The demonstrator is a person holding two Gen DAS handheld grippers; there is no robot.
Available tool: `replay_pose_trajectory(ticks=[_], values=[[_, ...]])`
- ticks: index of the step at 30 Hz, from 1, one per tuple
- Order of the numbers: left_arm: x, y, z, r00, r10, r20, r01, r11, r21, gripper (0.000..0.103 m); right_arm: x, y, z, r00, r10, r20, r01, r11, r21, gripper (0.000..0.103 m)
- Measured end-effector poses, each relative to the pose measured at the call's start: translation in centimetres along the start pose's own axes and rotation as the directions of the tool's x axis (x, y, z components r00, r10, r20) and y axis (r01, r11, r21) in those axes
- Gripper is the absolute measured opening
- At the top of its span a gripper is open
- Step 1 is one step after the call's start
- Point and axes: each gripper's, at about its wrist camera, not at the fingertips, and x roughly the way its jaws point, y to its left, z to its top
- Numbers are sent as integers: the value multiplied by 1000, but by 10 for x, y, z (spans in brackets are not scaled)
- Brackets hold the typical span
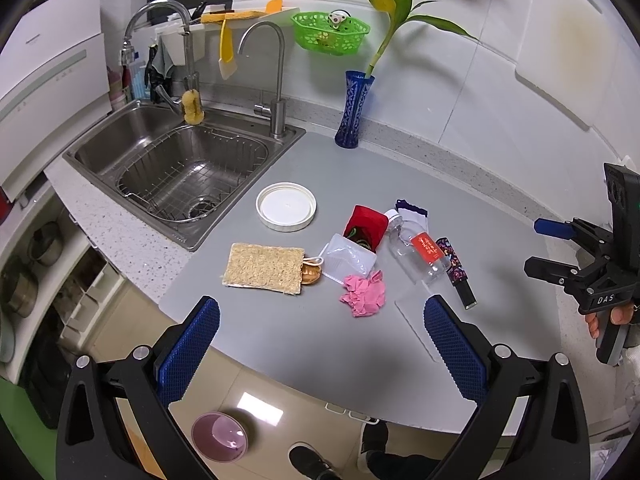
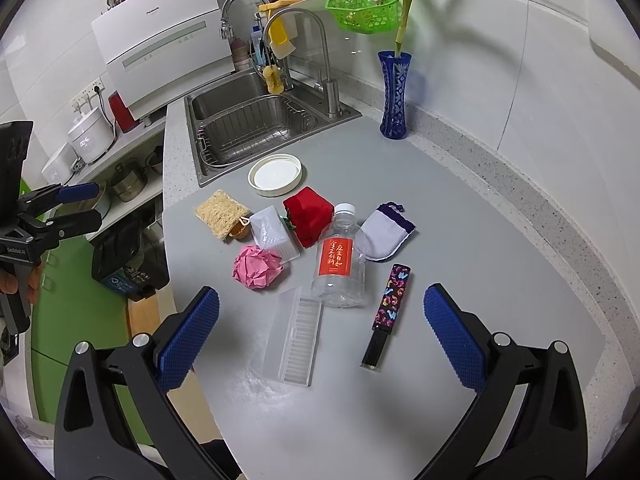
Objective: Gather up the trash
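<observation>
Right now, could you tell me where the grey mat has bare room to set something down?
Bare: the grey mat between the blue vase and drawstring pouch. Crowded: mid-mat, around the plastic bottle and pink paper wad.

A crumpled pink paper ball (image 2: pixel 258 267) sits near the worktop's left edge. An empty clear bottle (image 2: pixel 339 258) with a red label lies beside it. A clear plastic tray (image 2: pixel 294 338) lies nearer the front edge.
</observation>
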Motion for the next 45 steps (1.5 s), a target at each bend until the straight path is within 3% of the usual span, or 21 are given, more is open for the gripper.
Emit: replay_pose_trajectory(ticks=[37, 45], values=[[6, -4, 4, 1000, -11, -7, 11, 1000, 11, 98, 6, -6, 0, 1000, -6, -11, 7, 1000, 8, 100], [12, -1, 4, 1000, -27, -15, 27, 1000, -1, 98, 17, -14, 2, 999, -45, -23, 46, 999, 23, 100]])
